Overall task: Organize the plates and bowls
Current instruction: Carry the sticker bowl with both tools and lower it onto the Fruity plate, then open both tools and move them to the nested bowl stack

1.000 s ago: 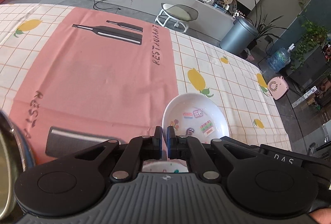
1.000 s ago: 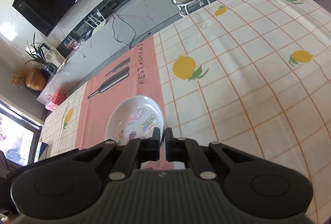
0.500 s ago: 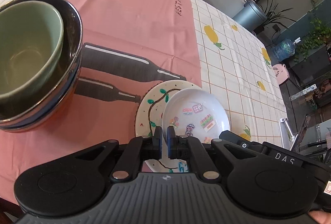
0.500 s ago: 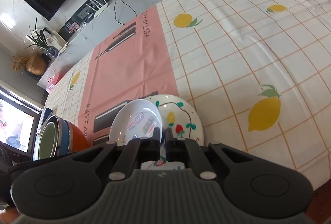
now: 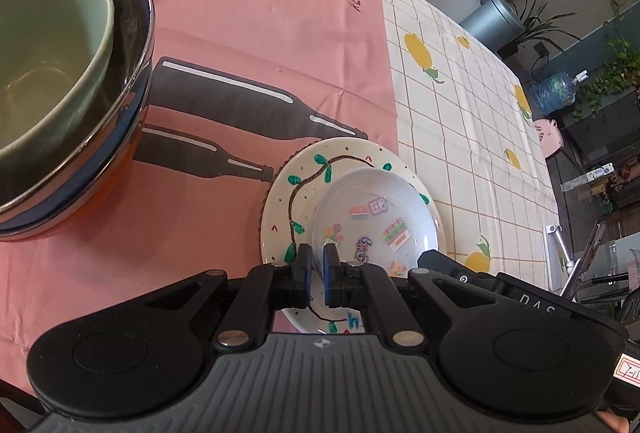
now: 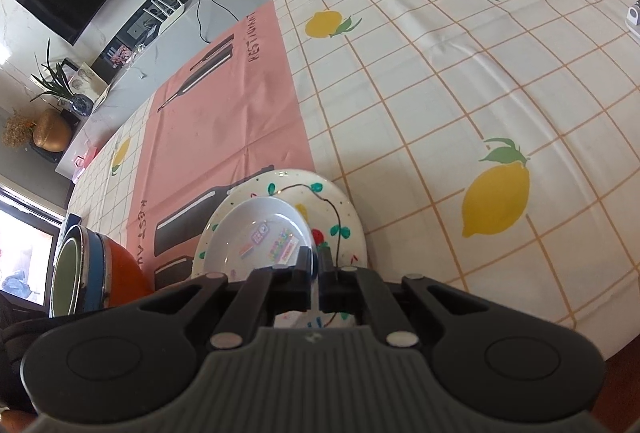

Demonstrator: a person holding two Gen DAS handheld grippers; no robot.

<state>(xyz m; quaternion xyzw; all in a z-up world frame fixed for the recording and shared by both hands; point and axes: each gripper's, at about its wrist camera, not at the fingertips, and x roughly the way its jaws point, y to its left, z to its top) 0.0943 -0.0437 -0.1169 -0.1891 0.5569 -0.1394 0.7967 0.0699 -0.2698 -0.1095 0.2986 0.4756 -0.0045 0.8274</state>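
Small white dish [image 5: 376, 221] printed with coloured stickers, lying on a larger plate [image 5: 288, 193] painted with a vine and fruit, on the bench [image 6: 440, 93]. Left tongs [image 5: 316, 265] and right tongs [image 6: 316, 265] are both clamped on the dish's near rim. Only the left view looks into the green bowl [image 5: 44, 73] nested in the stacked bowls; only the right view shows their orange base [image 6: 124, 273].
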